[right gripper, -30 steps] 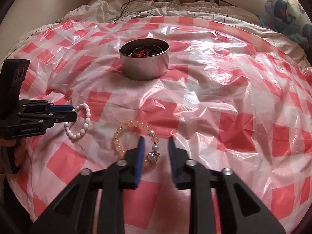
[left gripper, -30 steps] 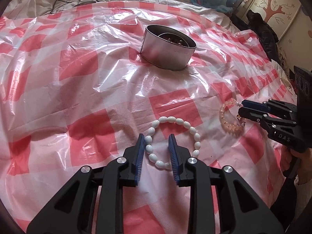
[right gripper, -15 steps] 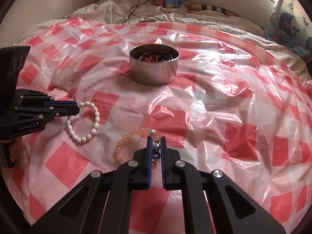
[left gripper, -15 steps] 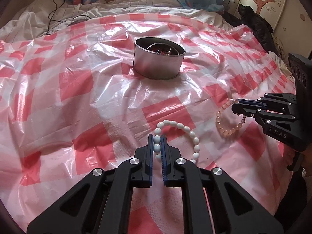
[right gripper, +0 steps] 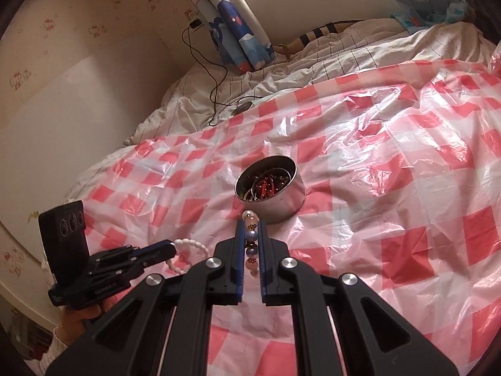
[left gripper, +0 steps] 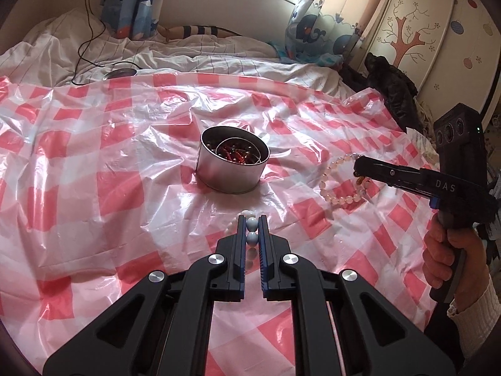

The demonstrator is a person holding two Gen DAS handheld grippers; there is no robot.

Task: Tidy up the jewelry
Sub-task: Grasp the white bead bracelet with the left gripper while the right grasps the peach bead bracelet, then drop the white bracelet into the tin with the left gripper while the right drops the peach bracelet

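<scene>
My left gripper (left gripper: 251,219) is shut on a white bead bracelet (left gripper: 251,224) and holds it up off the cloth; it also shows in the right wrist view (right gripper: 188,246). My right gripper (right gripper: 251,224) is shut on a peach bead bracelet (right gripper: 251,235) with blue beads, lifted too; in the left wrist view that bracelet (left gripper: 341,185) hangs from the right gripper (left gripper: 358,166). A round metal tin (left gripper: 233,169) holding red and dark jewelry sits on the cloth ahead of both grippers, also in the right wrist view (right gripper: 272,191).
A red-and-white checked plastic sheet (left gripper: 109,172) covers the bed. White bedding (left gripper: 188,56), a black cable (left gripper: 87,31) and a small round disc (left gripper: 120,72) lie beyond it. Curtains and a cupboard (left gripper: 416,25) stand at the back and right.
Both grippers closed on their bracelets and lifted them off the cloth. Both have moved up and toward the tin.
</scene>
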